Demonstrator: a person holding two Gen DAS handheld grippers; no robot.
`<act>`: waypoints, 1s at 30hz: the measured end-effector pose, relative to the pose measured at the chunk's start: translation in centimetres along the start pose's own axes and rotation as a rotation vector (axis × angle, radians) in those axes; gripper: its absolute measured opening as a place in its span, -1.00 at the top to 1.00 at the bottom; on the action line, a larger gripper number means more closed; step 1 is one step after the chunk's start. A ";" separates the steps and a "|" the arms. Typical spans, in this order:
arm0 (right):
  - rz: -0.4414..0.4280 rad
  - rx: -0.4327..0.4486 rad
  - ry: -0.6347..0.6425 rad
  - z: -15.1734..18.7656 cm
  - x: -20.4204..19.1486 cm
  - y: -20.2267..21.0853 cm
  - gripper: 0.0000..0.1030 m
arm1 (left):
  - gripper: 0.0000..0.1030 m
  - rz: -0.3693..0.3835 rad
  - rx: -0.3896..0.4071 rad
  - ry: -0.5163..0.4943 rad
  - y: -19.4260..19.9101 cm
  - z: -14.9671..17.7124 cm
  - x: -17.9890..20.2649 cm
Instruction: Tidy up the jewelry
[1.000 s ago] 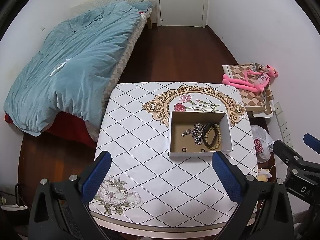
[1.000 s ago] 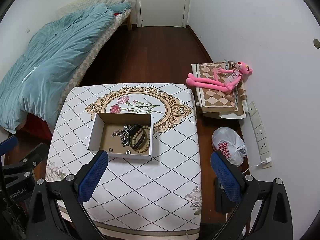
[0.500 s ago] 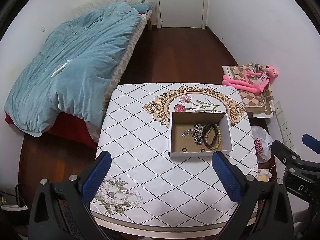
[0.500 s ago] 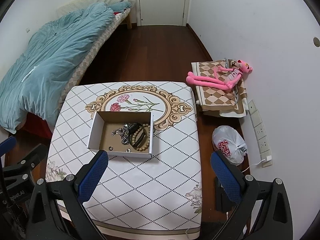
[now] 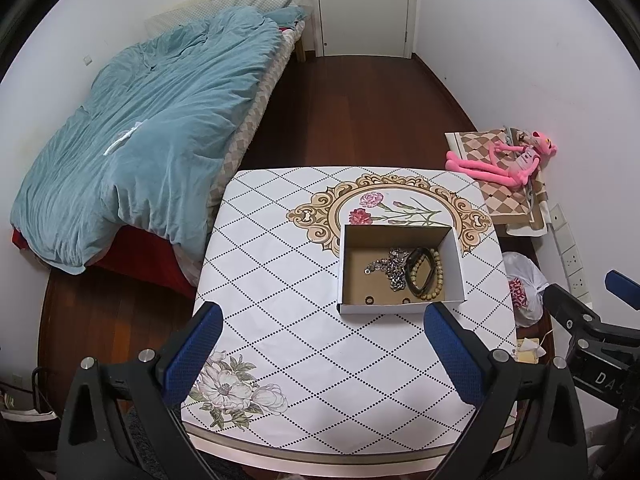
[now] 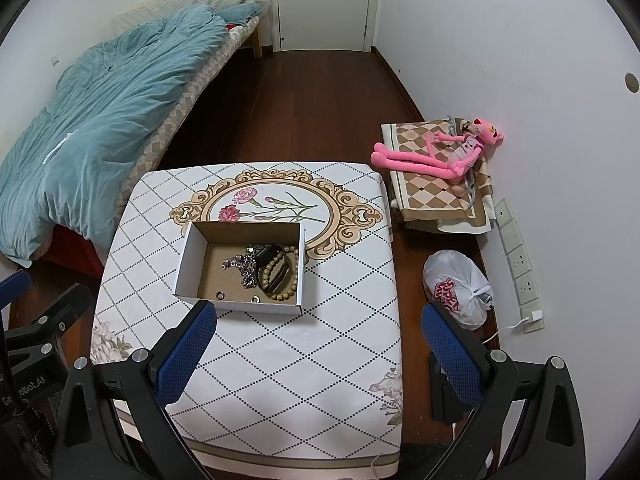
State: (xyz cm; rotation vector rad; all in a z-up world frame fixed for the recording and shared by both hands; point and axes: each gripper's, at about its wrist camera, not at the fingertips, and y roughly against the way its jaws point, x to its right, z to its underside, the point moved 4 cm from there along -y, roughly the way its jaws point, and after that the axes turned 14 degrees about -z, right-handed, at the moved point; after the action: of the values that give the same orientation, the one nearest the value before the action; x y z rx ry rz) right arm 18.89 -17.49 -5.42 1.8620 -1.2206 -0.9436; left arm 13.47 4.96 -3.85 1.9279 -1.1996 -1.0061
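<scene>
An open cardboard box (image 5: 400,308) (image 6: 188,256) stands on the patterned table (image 5: 280,288) (image 6: 340,320). Inside lie a silver chain (image 5: 394,268) (image 6: 245,266), a black band (image 5: 416,270) (image 6: 269,256), a wooden bead bracelet (image 5: 438,276) (image 6: 280,276) and two small rings (image 5: 369,300) (image 6: 220,294). My left gripper (image 5: 320,348) is open and empty, high above the table's near side. My right gripper (image 6: 320,344) is open and empty, high above the table's near right part. Each gripper shows at the edge of the other's view.
A bed with a teal duvet (image 5: 140,140) stands left of the table. A pink plush toy (image 6: 436,152) lies on a checkered cushion at the right wall, with a white plastic bag (image 6: 456,288) and wall sockets (image 6: 520,264) nearby. A closed door (image 5: 362,4) is at the far end.
Both views have drifted very slightly; the box and jewelry have not moved, and both grippers stay open.
</scene>
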 end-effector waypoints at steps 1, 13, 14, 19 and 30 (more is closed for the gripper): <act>0.001 0.000 -0.001 0.0 0.0 0.0 -1.00 | -0.99 0.001 0.001 0.000 0.0 0.0 0.0; 0.003 -0.003 -0.004 0.0 0.1 0.0 -1.00 | -0.99 -0.001 0.007 0.004 0.1 0.0 -0.1; 0.002 -0.003 -0.003 0.1 0.1 0.0 -1.00 | -0.99 -0.001 0.006 0.005 0.1 0.1 -0.1; 0.003 -0.004 -0.004 0.0 0.2 0.0 -1.00 | -0.99 0.000 0.007 0.004 0.3 0.0 0.0; 0.009 -0.002 0.000 -0.2 0.5 0.3 -1.00 | -0.99 0.002 0.003 0.004 0.4 0.0 0.2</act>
State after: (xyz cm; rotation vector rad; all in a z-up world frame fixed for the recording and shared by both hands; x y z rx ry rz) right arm 19.06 -18.07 -5.21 1.8535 -1.2264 -0.9397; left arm 13.30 4.65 -3.55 1.9291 -1.2014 -0.9999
